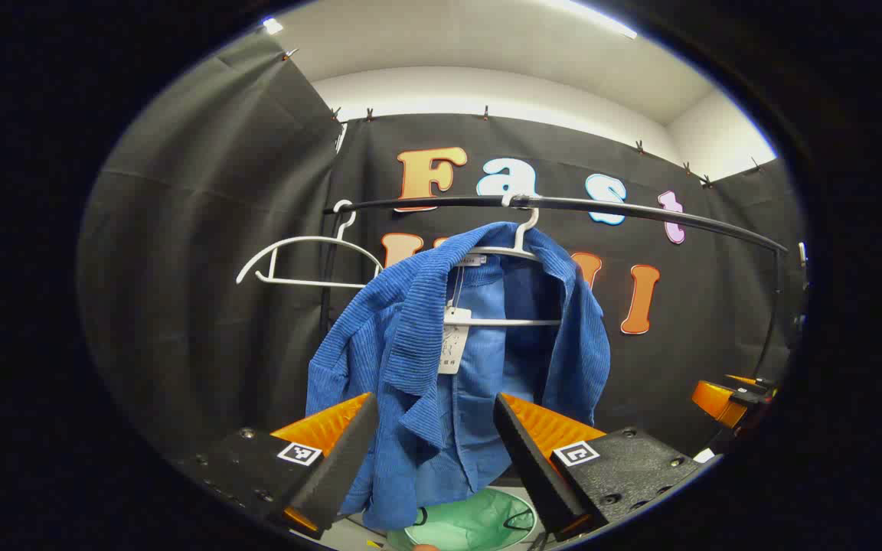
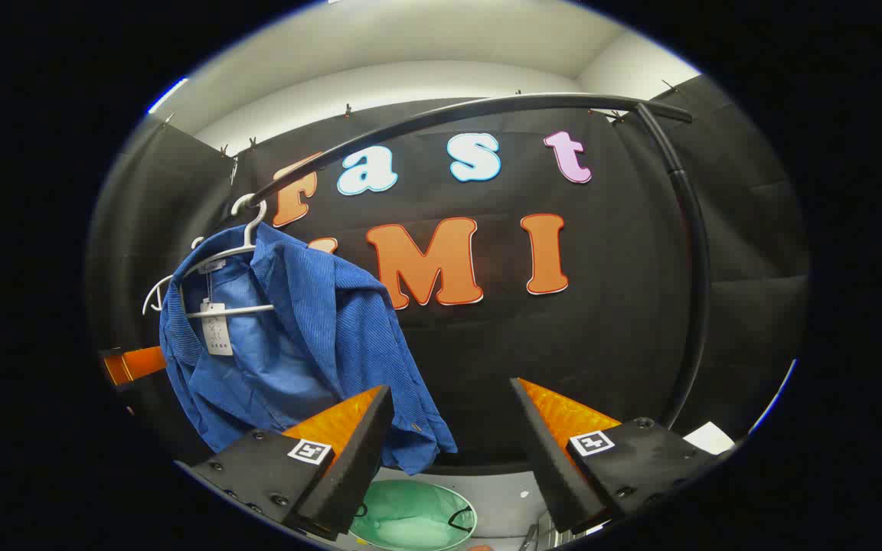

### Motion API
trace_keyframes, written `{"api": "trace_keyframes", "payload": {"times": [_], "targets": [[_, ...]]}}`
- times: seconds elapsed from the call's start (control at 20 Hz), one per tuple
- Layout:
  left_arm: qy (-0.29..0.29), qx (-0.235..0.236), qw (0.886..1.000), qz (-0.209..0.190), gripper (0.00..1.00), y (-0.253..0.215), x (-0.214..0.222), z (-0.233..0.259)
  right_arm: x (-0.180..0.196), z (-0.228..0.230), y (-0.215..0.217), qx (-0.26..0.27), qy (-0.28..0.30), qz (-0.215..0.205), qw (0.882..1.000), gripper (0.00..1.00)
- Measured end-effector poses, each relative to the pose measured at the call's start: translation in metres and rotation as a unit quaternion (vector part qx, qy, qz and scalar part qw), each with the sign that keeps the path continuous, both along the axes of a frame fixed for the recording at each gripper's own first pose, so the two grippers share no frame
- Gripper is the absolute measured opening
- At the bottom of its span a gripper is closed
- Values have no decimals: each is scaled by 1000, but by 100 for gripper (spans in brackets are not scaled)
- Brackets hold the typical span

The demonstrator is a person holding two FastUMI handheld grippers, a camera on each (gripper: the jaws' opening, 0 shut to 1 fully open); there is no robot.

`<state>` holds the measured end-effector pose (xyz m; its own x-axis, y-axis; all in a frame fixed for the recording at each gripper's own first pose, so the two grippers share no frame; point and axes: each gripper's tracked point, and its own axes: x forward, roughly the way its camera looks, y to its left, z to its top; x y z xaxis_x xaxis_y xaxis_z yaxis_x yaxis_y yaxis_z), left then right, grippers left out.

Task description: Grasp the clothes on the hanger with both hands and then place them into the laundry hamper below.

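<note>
A blue corduroy shirt [image 1: 441, 360] with a paper tag hangs on a white hanger [image 1: 514, 252] from a dark rail [image 1: 563, 203]. My left gripper [image 1: 435, 413] is open in front of the shirt's lower half, its fingers spread to either side of the cloth and apart from it. In the right gripper view the same shirt [image 2: 295, 344] hangs at the left, and my right gripper [image 2: 452, 402] stands open to the right of it, its left finger near the hem. A green laundry hamper [image 1: 475, 522] [image 2: 410, 520] sits below.
A second, bare white hanger [image 1: 307, 260] hangs further left on the rail. The rail bends down into a post [image 2: 697, 291] at the right. The other gripper shows at the right edge [image 1: 728, 398] and at the left edge [image 2: 131, 366].
</note>
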<state>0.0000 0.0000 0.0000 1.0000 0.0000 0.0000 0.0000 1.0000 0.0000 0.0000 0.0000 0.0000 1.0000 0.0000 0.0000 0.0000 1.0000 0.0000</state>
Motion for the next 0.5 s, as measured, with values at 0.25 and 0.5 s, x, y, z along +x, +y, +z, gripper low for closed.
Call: {"api": "trace_keyframes", "payload": {"times": [0.25,0.5], "targets": [[2,-4,1000,0,92,-2,-1,-3,-6,2,-5,-5,-1,-5,1000,98],[11,-7,1000,-5,92,-5,1,-8,-6,0,0,-8,1,-8,1000,98]]}}
